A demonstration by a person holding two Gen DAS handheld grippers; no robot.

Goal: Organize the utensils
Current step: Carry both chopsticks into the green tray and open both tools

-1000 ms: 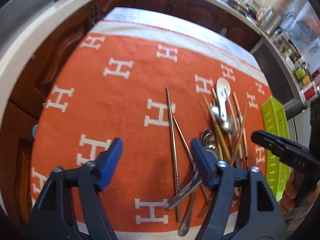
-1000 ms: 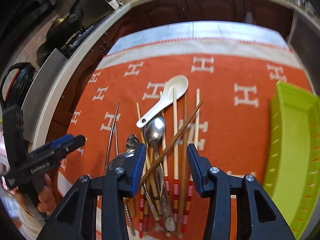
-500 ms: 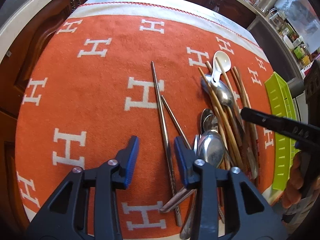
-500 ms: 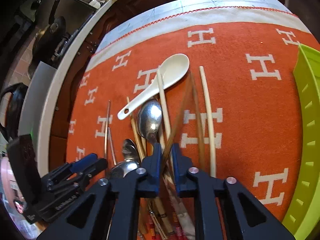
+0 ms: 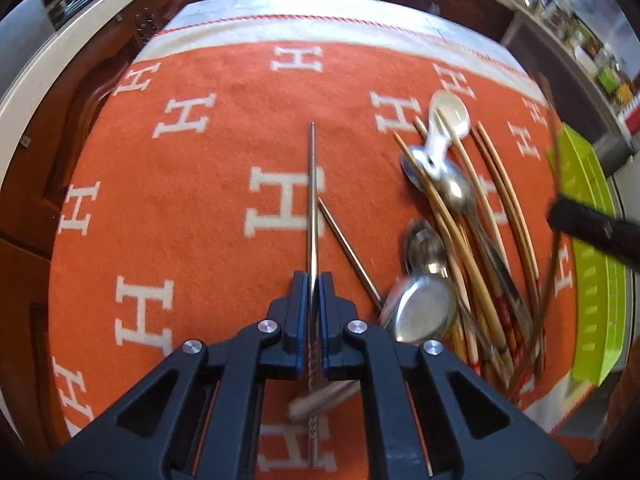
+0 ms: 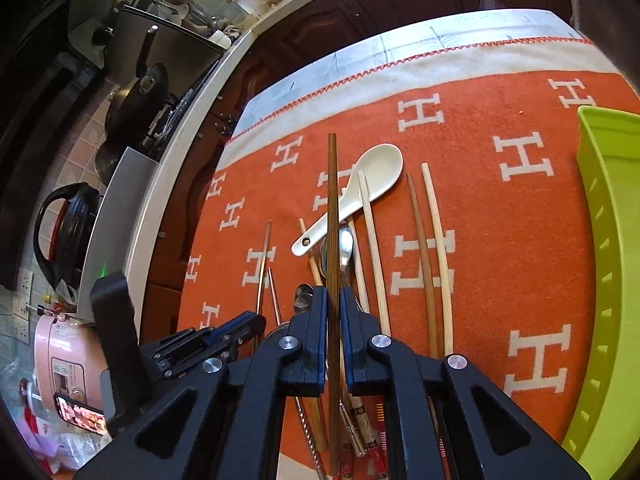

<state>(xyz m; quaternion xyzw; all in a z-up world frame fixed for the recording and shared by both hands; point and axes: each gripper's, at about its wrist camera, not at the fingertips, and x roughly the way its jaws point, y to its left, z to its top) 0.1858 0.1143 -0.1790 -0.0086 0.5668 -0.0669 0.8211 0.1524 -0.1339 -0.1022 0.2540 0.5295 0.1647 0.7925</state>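
Observation:
My left gripper points down at the orange H-patterned cloth; its jaws are closing and the pads press on a metal chopstick. A second metal chopstick lies just right of it. My right gripper is shut on a dark wooden chopstick, held above the pile. That pile holds a white ceramic spoon, metal spoons and several pale wooden chopsticks. In the right wrist view the left gripper shows at lower left.
A lime green slotted tray stands at the cloth's right edge. Beyond the table's left side run a counter with a black pan, a black kettle and a pink cooker. Dark wooden cabinets stand behind.
Both grippers went from open to shut. The left came down onto the metal chopstick and closed on it. The right closed on the dark wooden chopstick and lifted it clear of the pile.

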